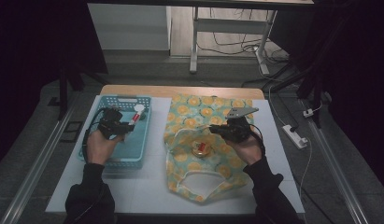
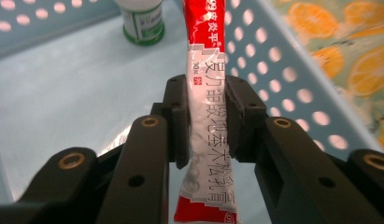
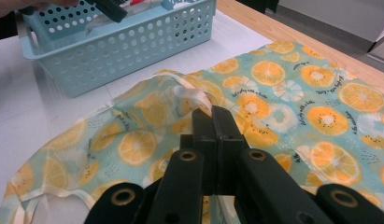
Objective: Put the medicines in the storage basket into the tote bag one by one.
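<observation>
- The left hand-held gripper [image 2: 206, 116] pinches a red-and-white tube [image 2: 206, 93] of ointment across its middle, jaws pressed on both sides. It hangs inside the light-blue basket [image 1: 94, 154], above the basket floor.
- The right hand-held gripper [image 3: 212, 122] has its jaws pressed together on the white-trimmed edge of the fruit-print cloth bag [image 3: 292, 93], pulling that edge up a little.
- Progress, as a judgement: the work looks like moving items from the basket into the bag. The tube is gripped and clear of the basket floor but not yet over the bag; the bag's mouth is held, though how wide it gapes cannot be told. The carry across and the release are left.
- Count: one basket, one cloth bag, one tube in the jaws.
- One small white bottle with a green band [image 2: 143, 23] stands in the basket beyond the tube, apart from it.
- One small round yellowish thing [image 1: 200, 148] lies at the middle of the bag; whether on it or inside cannot be told.
- Basket and bag lie side by side on the white surface [image 1: 154, 186], near but apart.
</observation>
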